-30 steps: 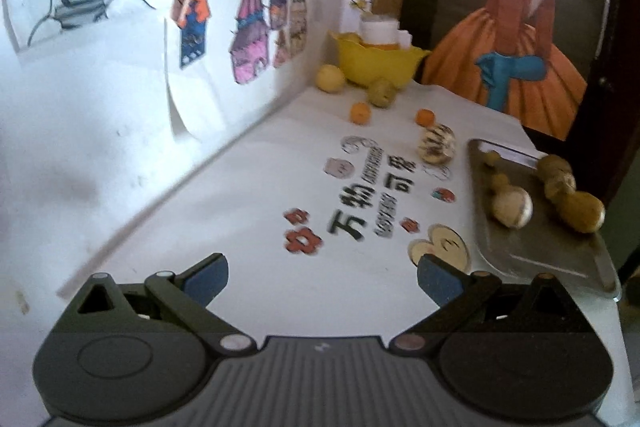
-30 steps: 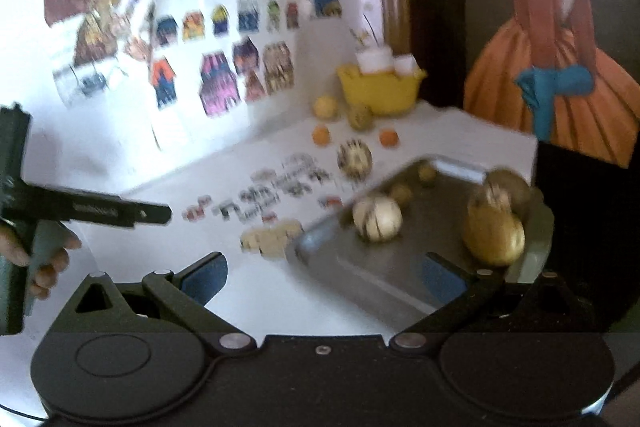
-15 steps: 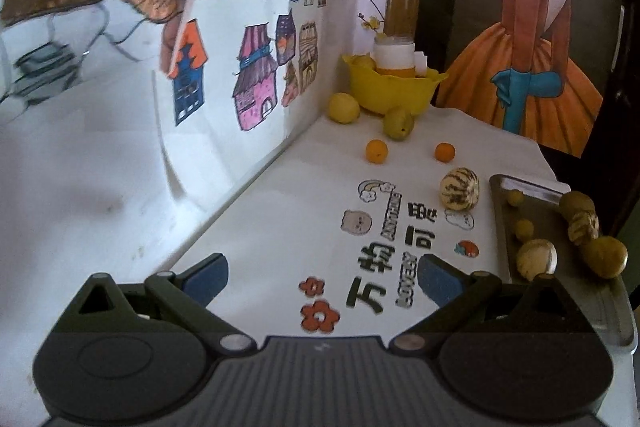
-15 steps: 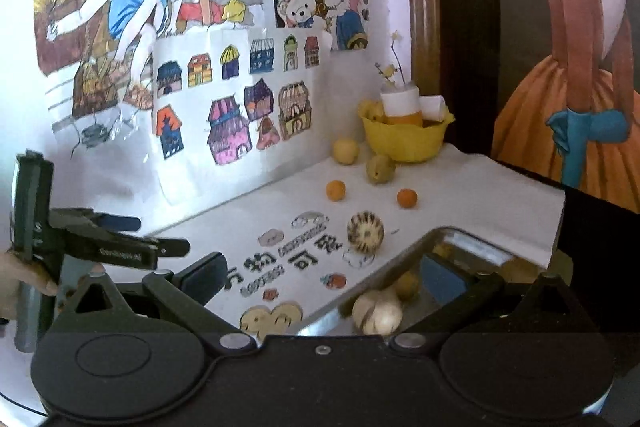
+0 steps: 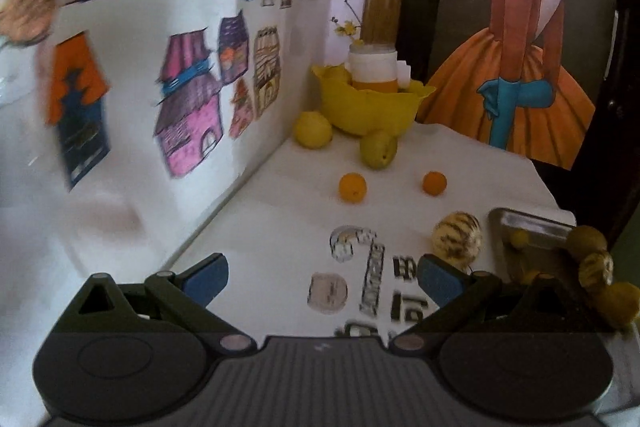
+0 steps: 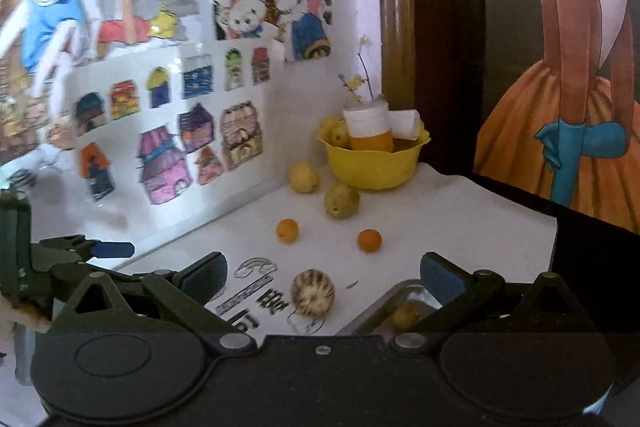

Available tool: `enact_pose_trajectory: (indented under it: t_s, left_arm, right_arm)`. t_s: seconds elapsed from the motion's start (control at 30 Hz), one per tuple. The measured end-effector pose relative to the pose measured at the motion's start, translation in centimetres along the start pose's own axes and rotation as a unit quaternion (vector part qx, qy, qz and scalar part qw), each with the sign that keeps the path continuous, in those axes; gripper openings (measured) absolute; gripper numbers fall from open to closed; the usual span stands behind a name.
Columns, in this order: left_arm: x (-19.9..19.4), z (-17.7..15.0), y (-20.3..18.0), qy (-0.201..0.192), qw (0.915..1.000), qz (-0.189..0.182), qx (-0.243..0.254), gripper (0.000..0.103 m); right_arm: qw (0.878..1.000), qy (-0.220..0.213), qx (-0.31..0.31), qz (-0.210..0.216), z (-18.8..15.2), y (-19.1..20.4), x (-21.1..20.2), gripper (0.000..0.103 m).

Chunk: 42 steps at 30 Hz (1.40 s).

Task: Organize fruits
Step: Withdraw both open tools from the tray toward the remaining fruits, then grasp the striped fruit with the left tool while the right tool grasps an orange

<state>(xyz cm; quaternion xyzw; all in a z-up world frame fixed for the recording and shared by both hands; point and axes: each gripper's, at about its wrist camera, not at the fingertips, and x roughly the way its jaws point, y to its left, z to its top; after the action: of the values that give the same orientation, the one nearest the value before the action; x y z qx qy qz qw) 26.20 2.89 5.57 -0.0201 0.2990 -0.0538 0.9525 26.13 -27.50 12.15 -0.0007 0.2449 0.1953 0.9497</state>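
On the white table a striped melon (image 5: 457, 236) (image 6: 312, 292) lies beside a metal tray (image 5: 505, 227) (image 6: 384, 311) holding several brown and yellow fruits (image 5: 588, 238). Two small oranges (image 5: 352, 187) (image 5: 434, 183) lie farther back, also in the right wrist view (image 6: 287, 230) (image 6: 369, 240). A green pear (image 5: 378, 149) (image 6: 341, 201) and a yellow fruit (image 5: 313, 129) (image 6: 304, 177) sit by a yellow bowl (image 5: 372, 107) (image 6: 372, 163). My left gripper (image 5: 322, 273) is open and empty above the table. My right gripper (image 6: 322, 273) is open and empty, near the melon.
A wall with coloured drawings (image 5: 188, 107) runs along the left of the table. A poster of a woman in an orange dress (image 5: 516, 83) stands behind the table's far edge. The bowl holds a white-wrapped jar (image 6: 366, 125). The left gripper shows at the left of the right wrist view (image 6: 60, 259).
Both grippers have moved forward and up toward the back of the table. The fruits by the bowl look larger and the tray has slid to the lower right. Jaws stayed open.
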Motion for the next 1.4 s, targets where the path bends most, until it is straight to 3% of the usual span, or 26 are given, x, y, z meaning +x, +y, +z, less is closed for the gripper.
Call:
enact_pose_trajectory:
  t_s: [0.3, 0.5, 0.7, 0.93, 1.07, 1.23, 1.4]
  left_arm:
    - [5.0, 0.6, 0.7, 0.013, 0.9997, -0.020, -0.003, 0.102]
    - [7.6, 1.4, 0.4, 0.015, 0.9995, -0.024, 0.012, 0.102]
    - [9.5, 1.8, 0.3, 0.019, 0.9994, -0.030, 0.003, 0.102]
    - [9.2, 0.9, 0.4, 0.018, 0.9943, -0.103, -0.020, 0.102]
    - [8.8, 0.7, -0.9, 0.005, 0.9897, -0.143, -0.010, 0.102]
    - [9.4, 0.5, -3.2, 0.008, 0.9857, -0.168, 0.000, 0.102]
    - [10.8, 0.2, -4.6, 0.026, 0.9818, -0.188, -0.009, 0.102]
  right_arm:
    - [0.999, 0.017, -0.024, -0.024, 1.3, -0.9, 7.0, 0.102]
    - [0.998, 0.063, 0.017, -0.013, 1.9, -2.3, 11.6, 0.102]
    - [0.996, 0.080, 0.034, -0.008, 1.7, -2.8, 14.2, 0.102]
    - [0.994, 0.098, 0.042, -0.008, 1.6, -3.8, 16.4, 0.102]
    - [0.993, 0.109, 0.052, 0.008, 1.8, -4.7, 18.2, 0.102]
    - [0.981, 0.137, 0.130, 0.045, 2.2, -7.1, 21.3, 0.101]
    - [0.971, 0.168, 0.162, 0.042, 1.8, -8.5, 24.2, 0.092]
